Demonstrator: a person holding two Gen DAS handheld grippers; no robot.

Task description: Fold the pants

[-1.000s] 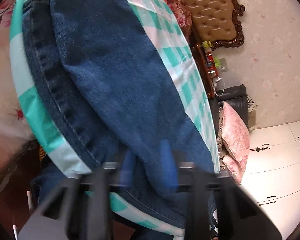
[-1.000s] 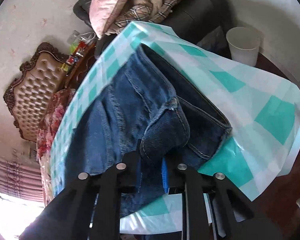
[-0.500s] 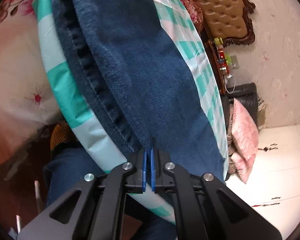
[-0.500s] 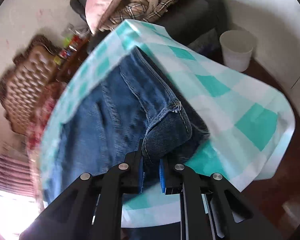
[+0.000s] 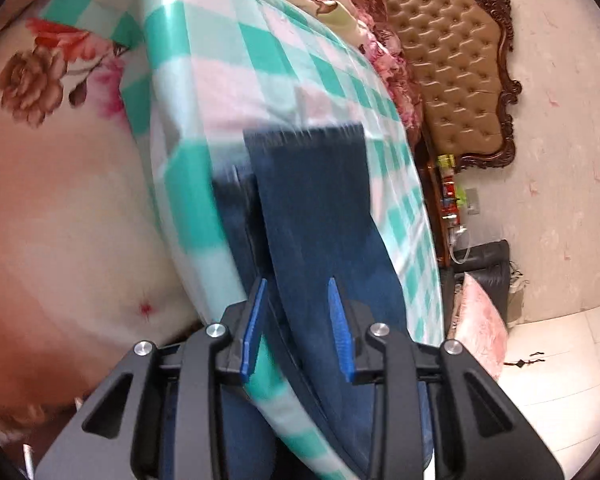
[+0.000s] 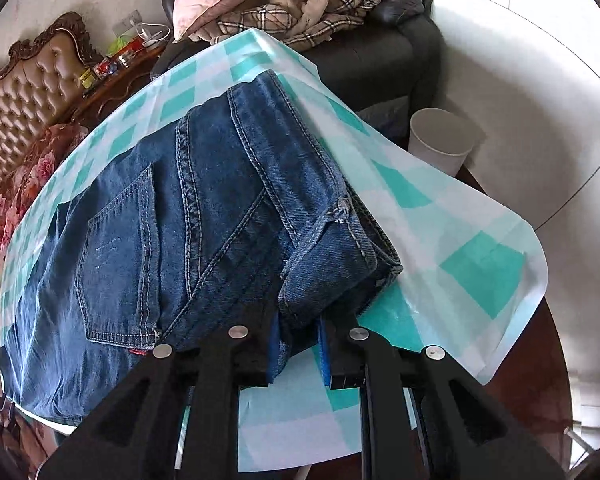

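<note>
Dark blue jeans lie on a teal-and-white checked tablecloth. In the left wrist view one leg, blurred, runs from its hem down through my left gripper. Its jaws are opening, and the blue pads stand apart on either side of the denim without pressing it. In the right wrist view the jeans' seat and back pocket face up on the cloth. My right gripper is shut on the folded waistband corner at the near edge.
A tufted brown headboard stands behind the table. Floral bedding lies to the left. A dark sofa piled with pillows and a plaid blanket sits beyond the far edge. A white bin stands on the floor.
My left gripper has pulled back along the leg, so the hem now looks farther off, and its jaws have parted from shut. The right gripper has turned while keeping its grip on the waistband.
</note>
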